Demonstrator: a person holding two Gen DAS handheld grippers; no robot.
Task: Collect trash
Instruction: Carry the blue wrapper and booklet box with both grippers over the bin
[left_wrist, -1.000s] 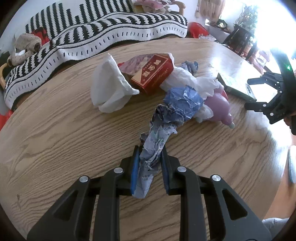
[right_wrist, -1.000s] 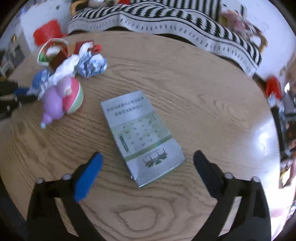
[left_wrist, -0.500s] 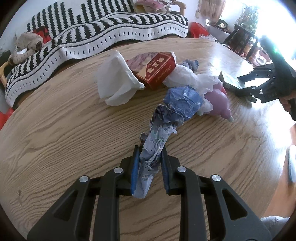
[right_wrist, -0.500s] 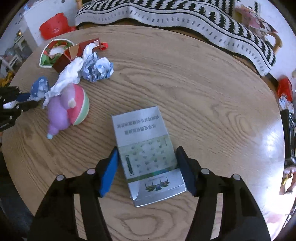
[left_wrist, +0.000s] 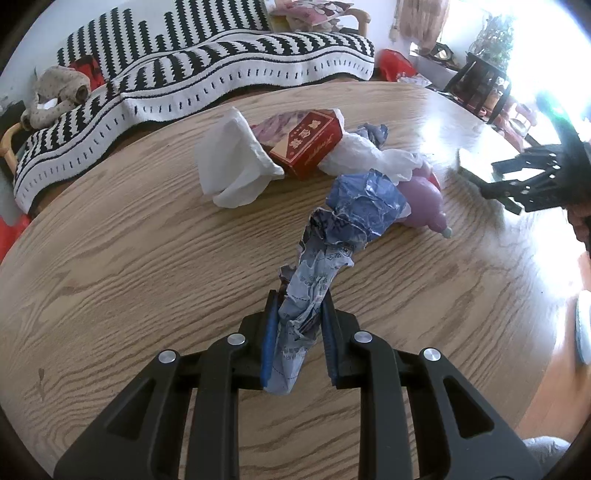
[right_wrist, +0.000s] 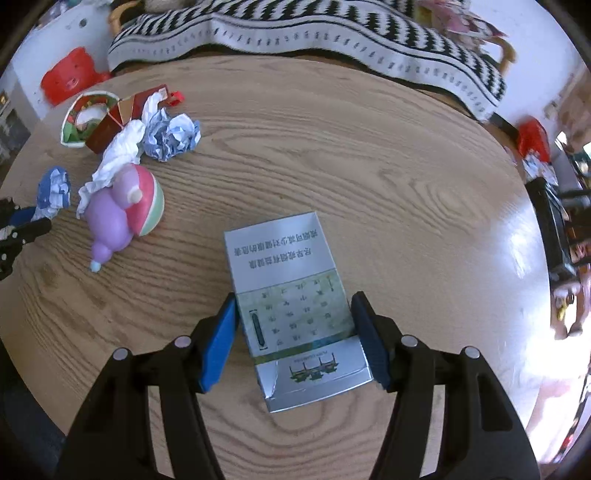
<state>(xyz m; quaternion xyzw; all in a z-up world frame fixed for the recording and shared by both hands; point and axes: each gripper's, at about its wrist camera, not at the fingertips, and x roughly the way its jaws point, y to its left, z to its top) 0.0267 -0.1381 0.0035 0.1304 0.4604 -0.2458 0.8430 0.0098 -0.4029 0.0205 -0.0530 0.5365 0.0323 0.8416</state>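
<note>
Trash lies on a round table (right_wrist: 369, 155) of pale wood with strong grain. Counted: two crumpled blue-and-white paper wads, one red carton (left_wrist: 308, 142), one silver box (right_wrist: 291, 306), one white tissue (left_wrist: 232, 166), one twisted white wrapper (left_wrist: 369, 158), and one paper bowl (right_wrist: 83, 122) on its side.

One wad, a long crushed paper twist (left_wrist: 332, 254), is pinched at its lower end by the left tongs (left_wrist: 297, 328), which are narrow and pressed on it; its blue head rises toward the heap in the table's middle. The second wad, a rounder crumpled ball (right_wrist: 170, 134), rests beside the carton.

A single plastic toy (right_wrist: 123, 210), smooth and rounded, lilac with a pink, white and green striped ball body, lies on its side next to the wrapper.

The box is a flat rectangular pack with a glossy foil face and a green printed panel. The right tongs (right_wrist: 293, 339) have just been closing and now clamp its two long sides at half width, both blue pads against the pack. Both tongs point steeply down at the tabletop.

A black-and-white striped knitted blanket (left_wrist: 207, 77) drapes along the table's far edge.
</note>
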